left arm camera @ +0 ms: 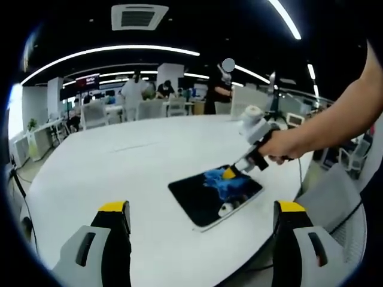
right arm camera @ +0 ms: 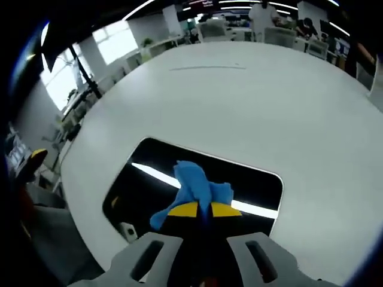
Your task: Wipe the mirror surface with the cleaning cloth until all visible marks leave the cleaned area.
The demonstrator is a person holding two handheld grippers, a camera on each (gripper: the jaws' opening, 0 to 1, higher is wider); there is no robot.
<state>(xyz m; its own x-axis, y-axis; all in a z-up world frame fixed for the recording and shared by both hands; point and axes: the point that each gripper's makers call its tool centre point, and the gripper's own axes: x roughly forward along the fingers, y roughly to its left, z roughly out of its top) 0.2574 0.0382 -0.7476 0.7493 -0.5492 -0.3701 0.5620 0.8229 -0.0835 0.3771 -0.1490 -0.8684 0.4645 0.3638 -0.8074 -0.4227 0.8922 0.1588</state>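
Blue cleaning cloth [right arm camera: 194, 190] is clamped between the right gripper's [right arm camera: 200, 210] yellow-tipped jaws and pressed onto the mirror [right arm camera: 251, 185], near its middle. Mirror lies flat on the white bench [right arm camera: 239, 101], its dark surface reflecting ceiling light strips. In the left gripper view the mirror [left arm camera: 191, 194] sits at 1 o'clock from the left gripper [left arm camera: 202, 209], whose jaws stand apart, holding nothing. A person's hand [left arm camera: 281, 145] holds the right gripper [left arm camera: 229, 174] over the cloth [left arm camera: 230, 184].
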